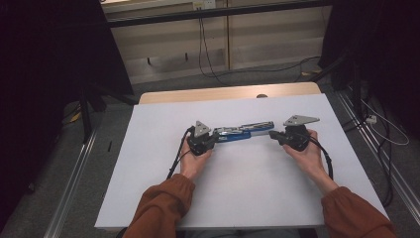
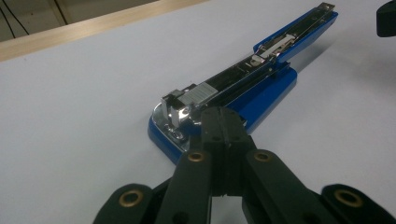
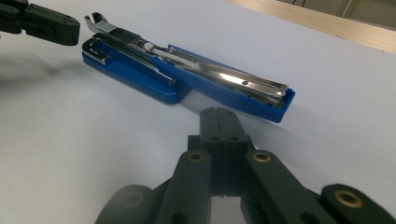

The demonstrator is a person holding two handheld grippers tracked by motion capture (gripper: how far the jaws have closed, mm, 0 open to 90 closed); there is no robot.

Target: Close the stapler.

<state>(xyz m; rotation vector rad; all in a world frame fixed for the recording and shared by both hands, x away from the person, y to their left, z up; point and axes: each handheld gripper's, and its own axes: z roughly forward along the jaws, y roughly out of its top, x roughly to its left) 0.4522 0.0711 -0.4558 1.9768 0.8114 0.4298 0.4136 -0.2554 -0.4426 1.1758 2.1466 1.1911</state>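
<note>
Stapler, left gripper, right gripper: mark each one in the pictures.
stapler (image 1: 243, 131), high view, on its blue opened body.
left gripper (image 2: 222, 122), left gripper view, at its shut jaw tips.
right gripper (image 3: 219, 120), right gripper view, at its shut jaw tips.

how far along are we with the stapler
Done: the blue stapler already lies swung open flat on the white table, its metal staple track exposed. In hand: nothing is gripped; the left hand-held gripper and right hand-held gripper are both shut, one at each end. Left: probably loading staples and closing it.
</note>
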